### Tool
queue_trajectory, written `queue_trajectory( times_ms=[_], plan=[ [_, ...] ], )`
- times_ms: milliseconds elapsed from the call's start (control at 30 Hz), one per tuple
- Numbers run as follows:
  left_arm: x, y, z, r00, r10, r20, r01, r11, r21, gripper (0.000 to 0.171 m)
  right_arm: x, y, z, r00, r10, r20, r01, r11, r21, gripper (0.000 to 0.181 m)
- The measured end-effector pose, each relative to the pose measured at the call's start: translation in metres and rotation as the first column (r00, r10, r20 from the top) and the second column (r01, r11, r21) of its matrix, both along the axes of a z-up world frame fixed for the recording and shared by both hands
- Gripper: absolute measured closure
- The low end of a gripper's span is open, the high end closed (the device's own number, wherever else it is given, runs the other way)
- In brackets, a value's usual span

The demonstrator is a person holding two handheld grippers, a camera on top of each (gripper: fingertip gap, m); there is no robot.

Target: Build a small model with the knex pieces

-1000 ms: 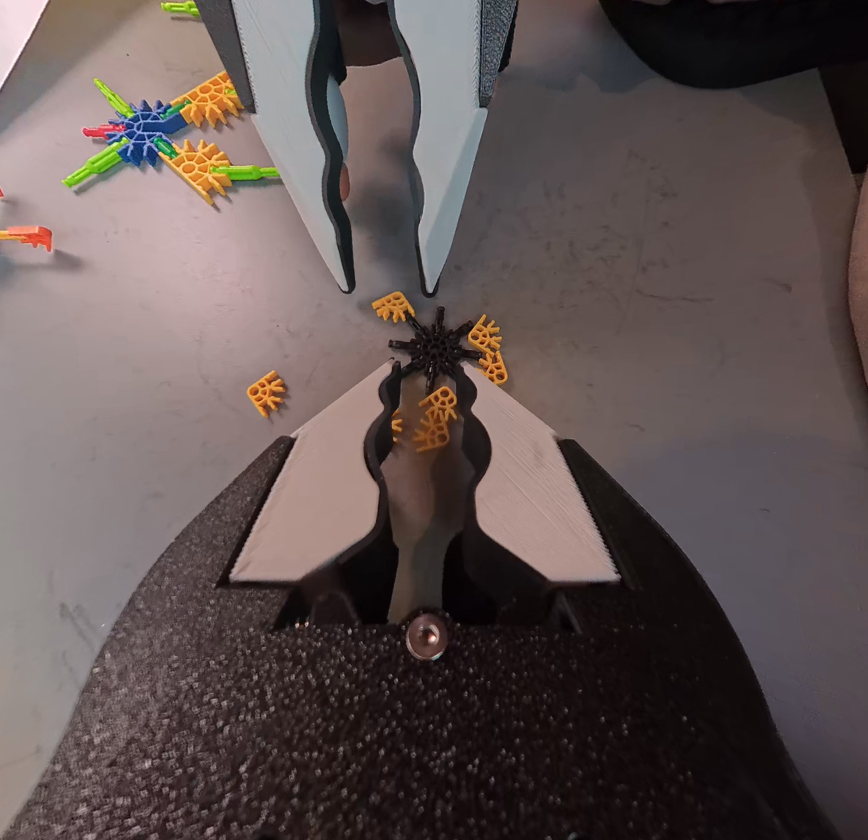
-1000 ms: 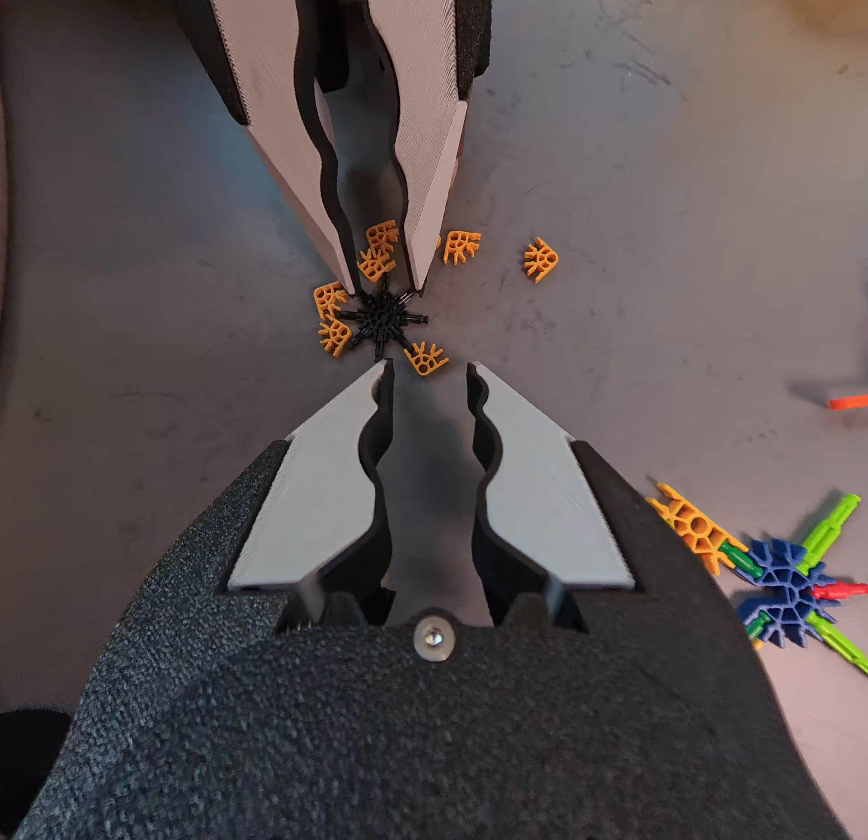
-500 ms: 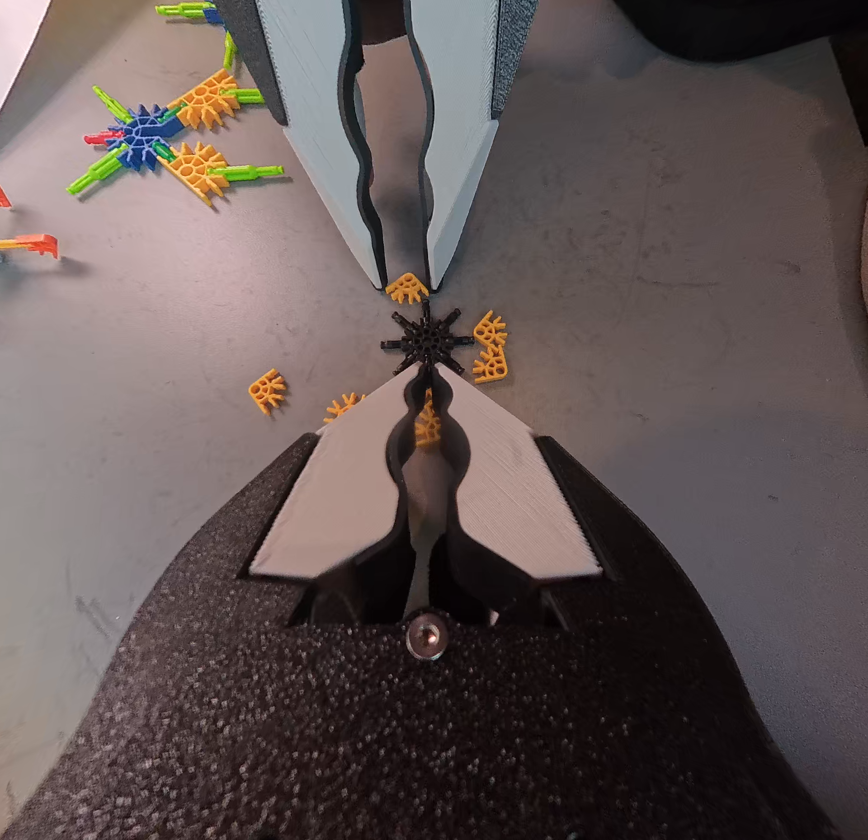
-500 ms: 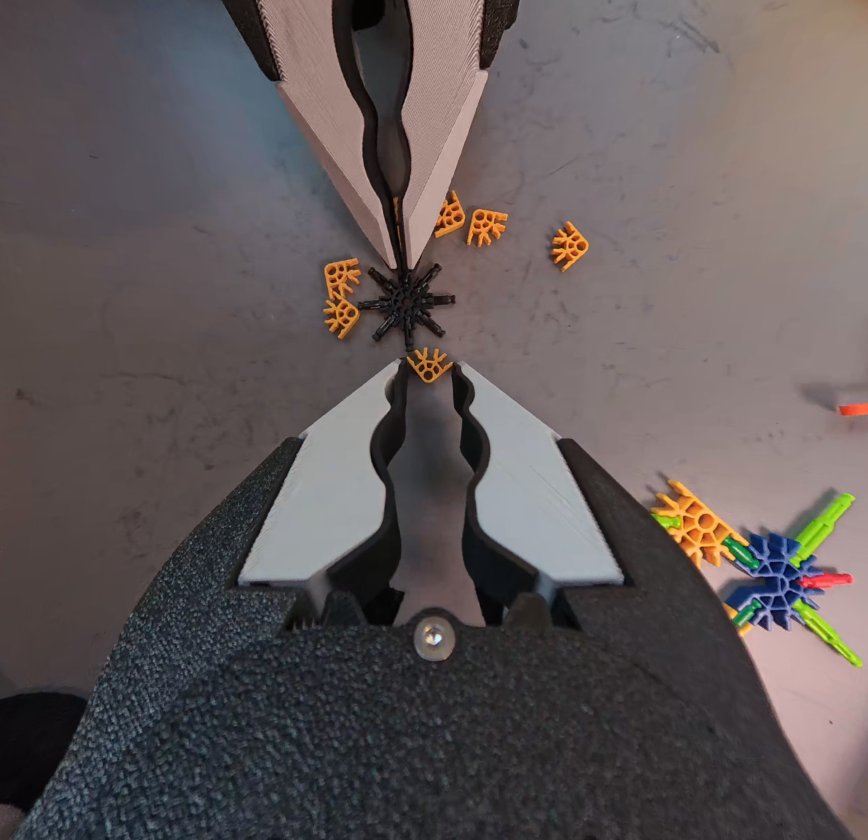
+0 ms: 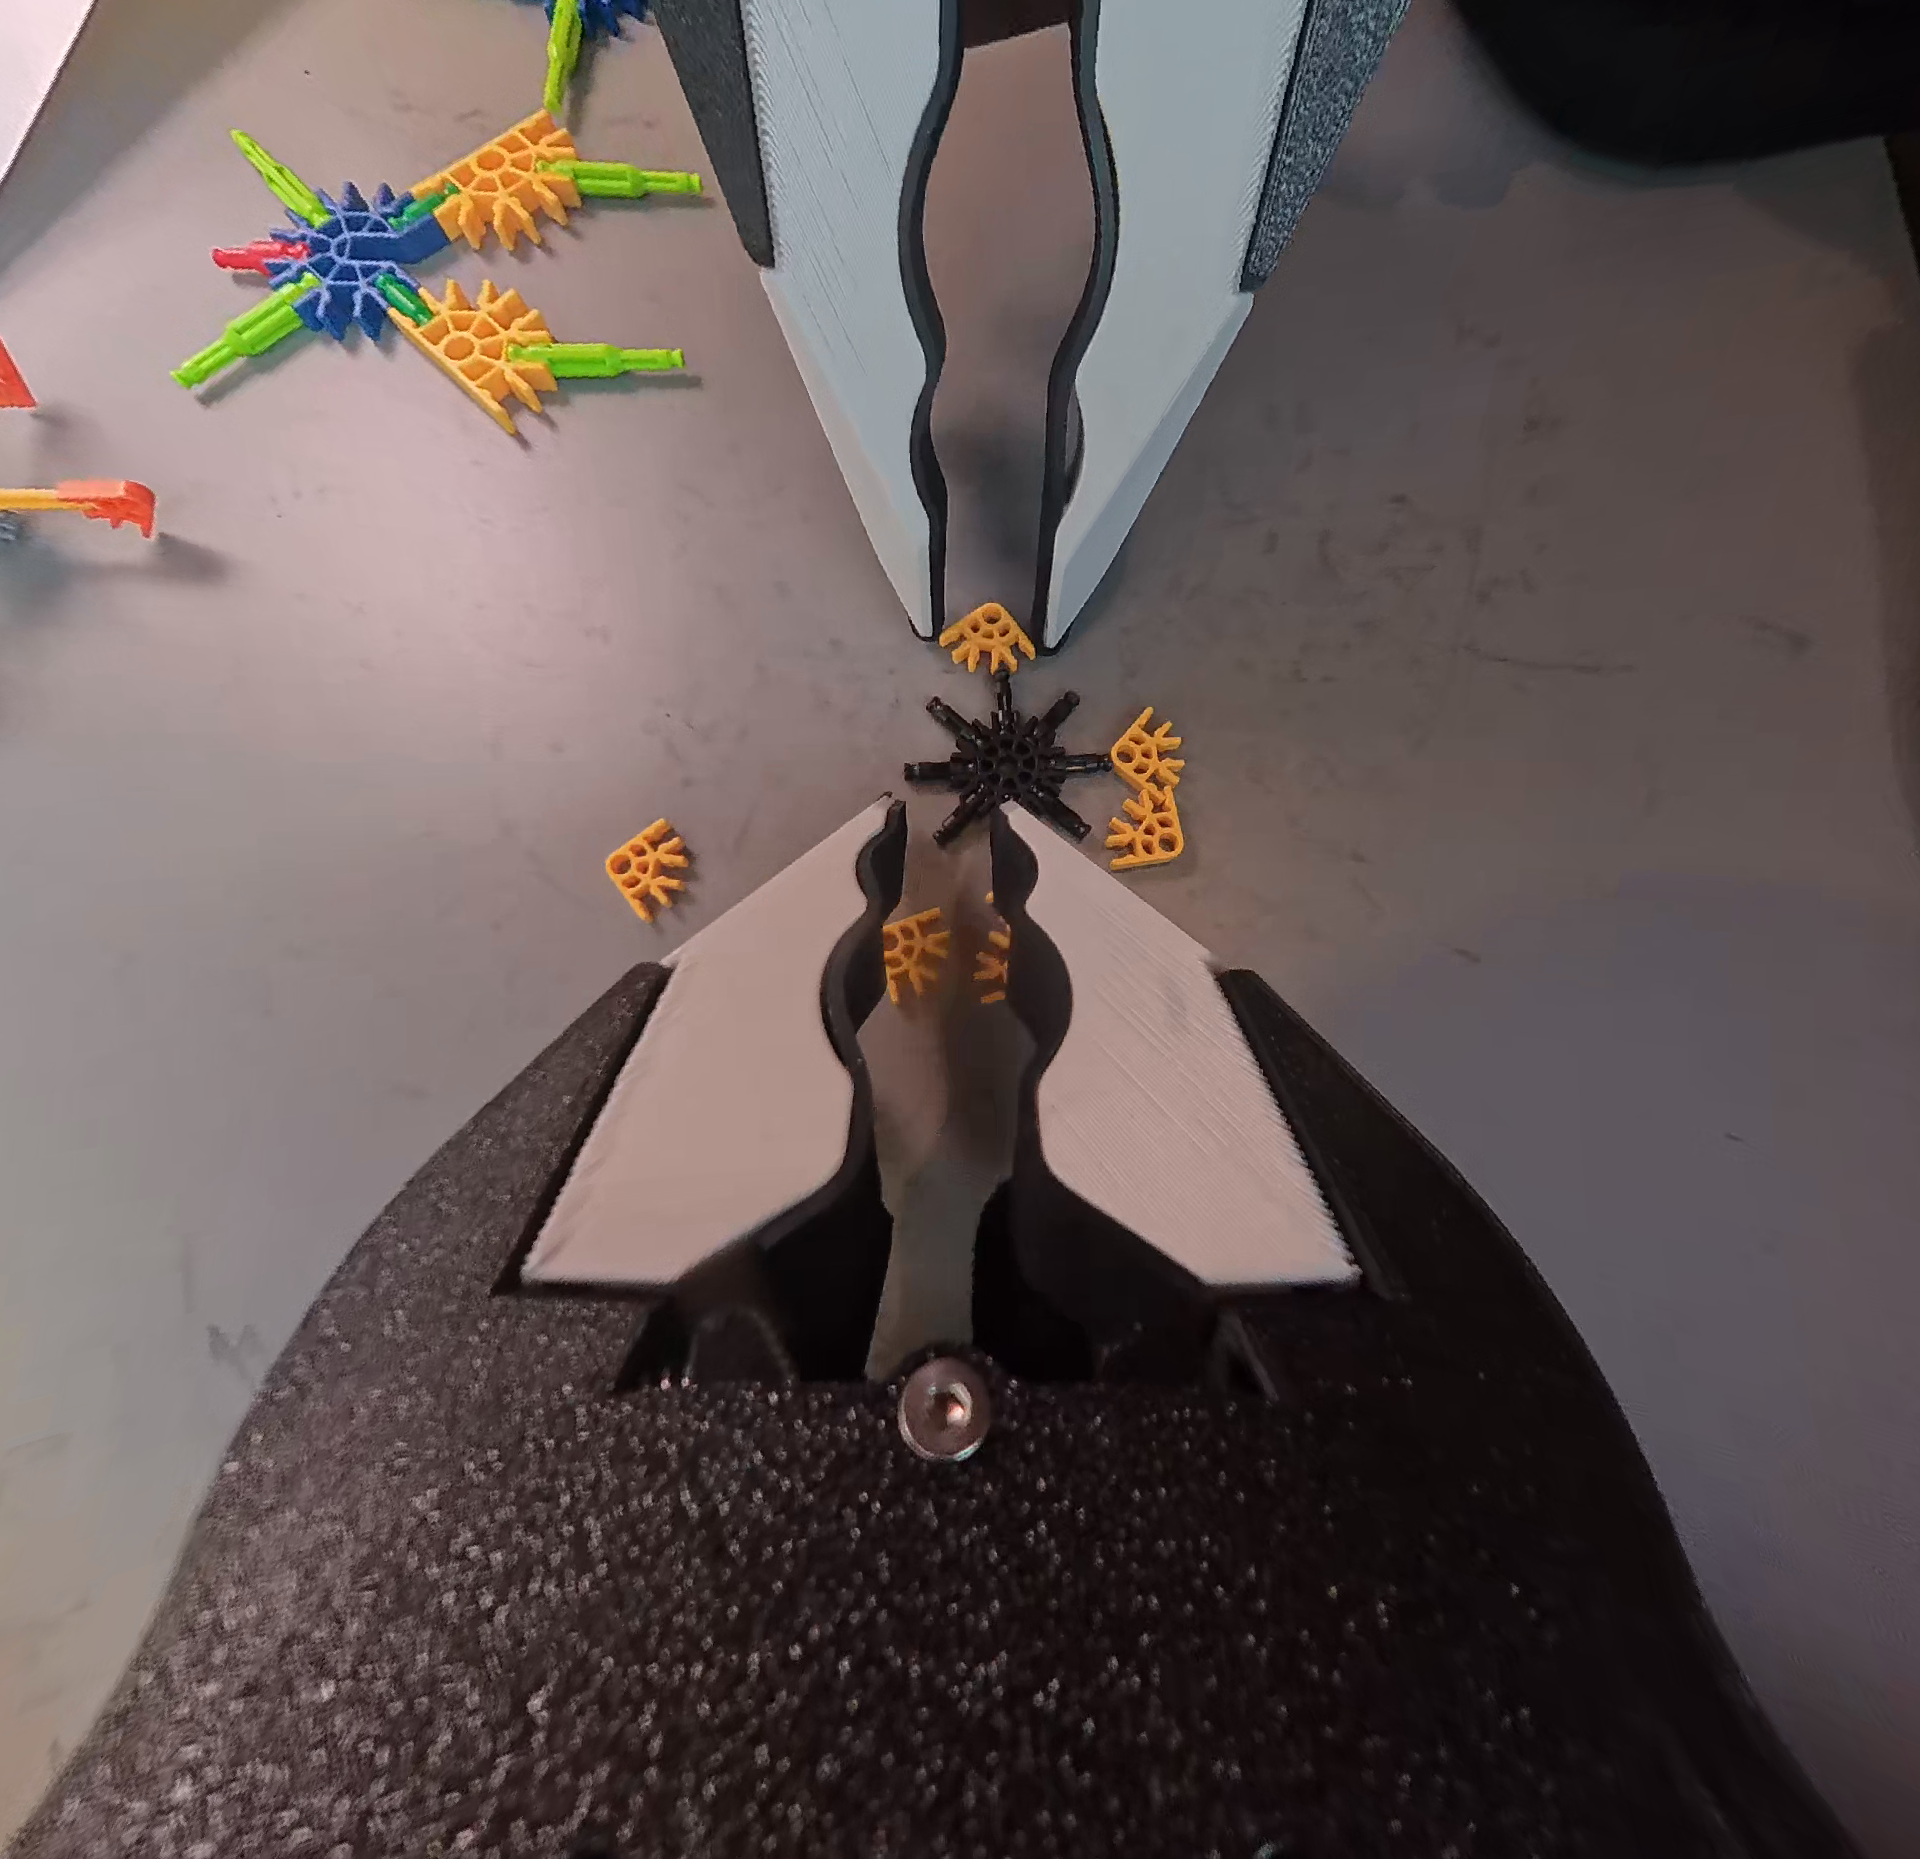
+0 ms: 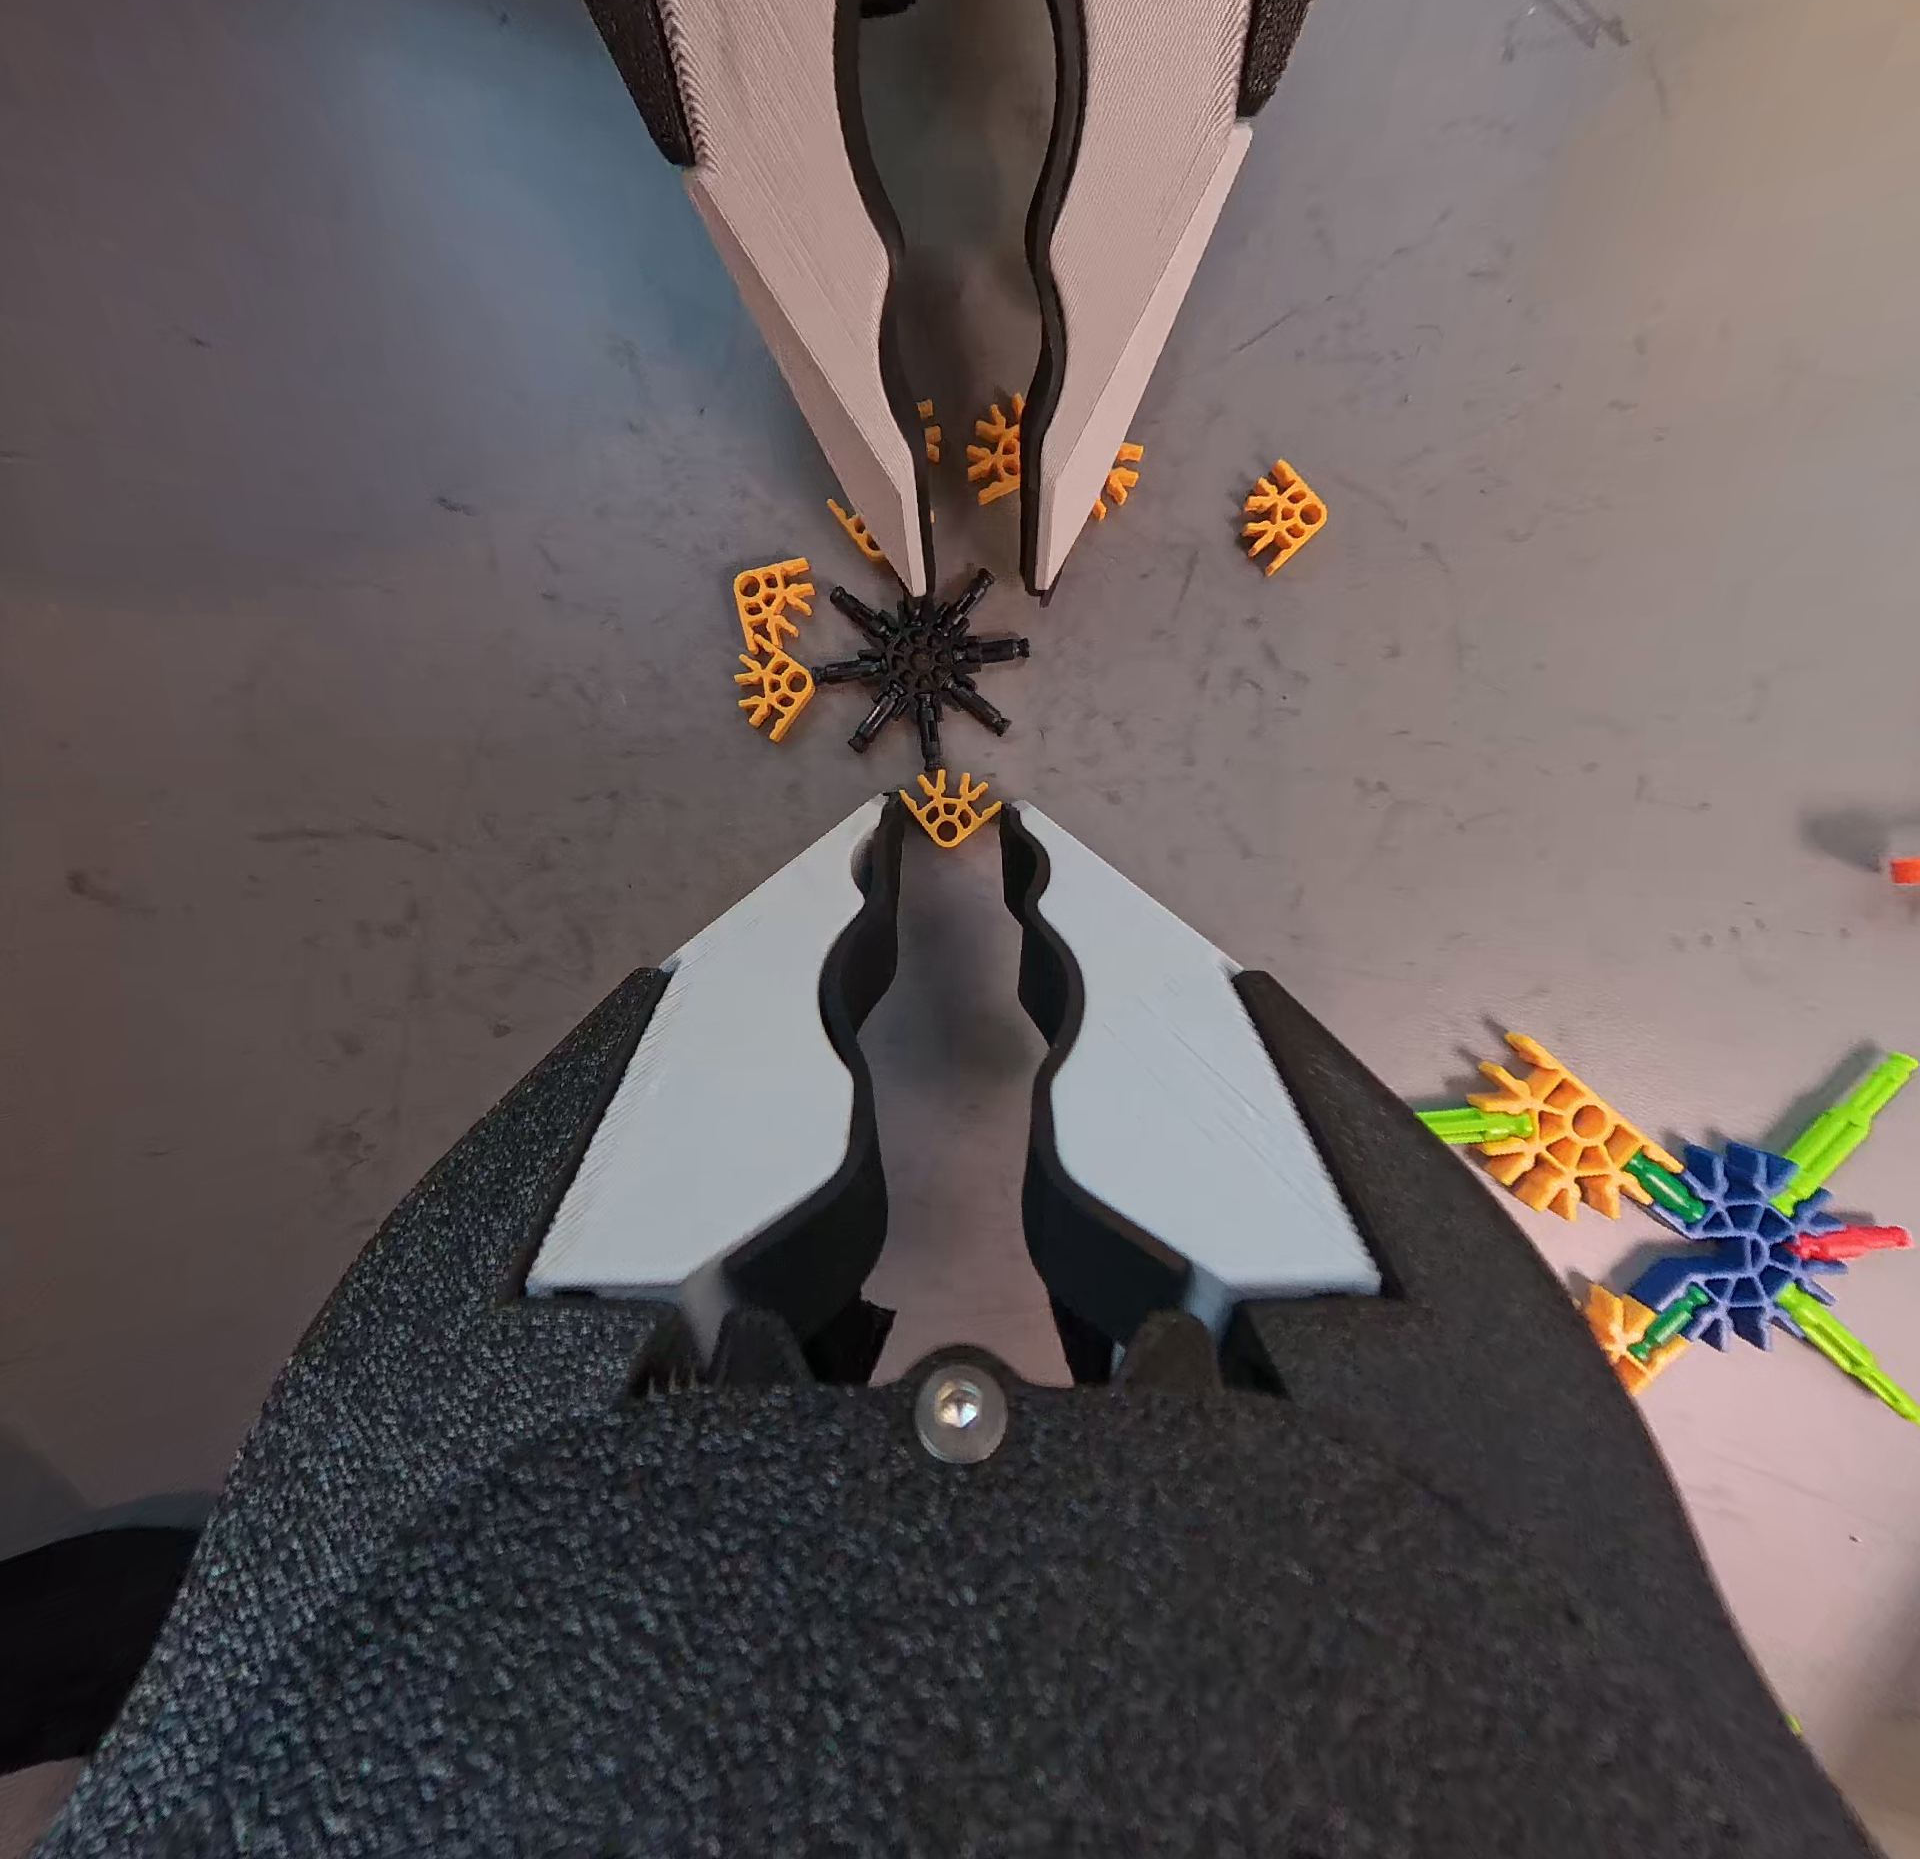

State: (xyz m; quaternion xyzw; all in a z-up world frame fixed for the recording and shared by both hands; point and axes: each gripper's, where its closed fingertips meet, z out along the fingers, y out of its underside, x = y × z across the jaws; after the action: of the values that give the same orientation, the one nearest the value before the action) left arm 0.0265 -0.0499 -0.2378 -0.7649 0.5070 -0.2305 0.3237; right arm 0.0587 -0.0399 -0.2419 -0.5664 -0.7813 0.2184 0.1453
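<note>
A black star-shaped hub with several rods (image 5: 1003, 765) lies flat on the grey table (image 5: 1507, 666); it also shows in the right wrist view (image 6: 920, 656). A small yellow connector (image 6: 951, 812) sits at the tip of one rod. My right gripper (image 6: 948, 807) is shut on this connector, its tips touching both sides; the left wrist view shows this too (image 5: 987, 633). My left gripper (image 5: 948, 810) is open on the opposite side of the hub, one fingertip (image 6: 916, 573) touching a rod. Loose yellow connectors (image 5: 1146, 833) lie around the hub, one (image 5: 912, 952) between the left fingers.
A built piece with a blue hub, yellow fans and green rods (image 5: 353, 251) lies to the left; it shows at the right in the right wrist view (image 6: 1745, 1238). An orange-red piece (image 5: 104, 505) lies at the left edge. A dark object (image 5: 1662, 43) sits top right. Left tips to right tips: about 4 cm. The orange-red piece (image 5: 104, 505) is about 15 cm from both grippers' fingertips.
My left gripper, shut at the hub half a second ago, has opened. My right gripper has narrowed onto the yellow connector. The hub has stayed in place.
</note>
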Motion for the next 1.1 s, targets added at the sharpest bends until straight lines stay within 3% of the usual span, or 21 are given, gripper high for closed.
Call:
queue_trajectory(
  times_ms=[433, 900, 1100],
  plan=[
    [-0.005, -0.003, 0.002, 0.999, 0.016, 0.028, -0.014, 0.998, -0.064, 0.162, 0.001, 0.0, 0.0, 1.0, -0.002, -0.006, 0.002, 1.0, -0.016, 0.164],
    [-0.001, -0.007, -0.004, 0.996, -0.034, -0.086, 0.034, 0.999, -0.006, 0.167, -0.001, -0.001, 0.0, 1.0, -0.001, -0.013, 0.001, 1.0, -0.024, 0.164],
    [-0.001, -0.011, 0.005, 0.999, -0.039, -0.007, 0.039, 0.999, 0.008, 0.169, -0.001, 0.0, 0.0, 1.0, -0.007, -0.012, 0.006, 1.0, -0.023, 0.164]
  ],
)
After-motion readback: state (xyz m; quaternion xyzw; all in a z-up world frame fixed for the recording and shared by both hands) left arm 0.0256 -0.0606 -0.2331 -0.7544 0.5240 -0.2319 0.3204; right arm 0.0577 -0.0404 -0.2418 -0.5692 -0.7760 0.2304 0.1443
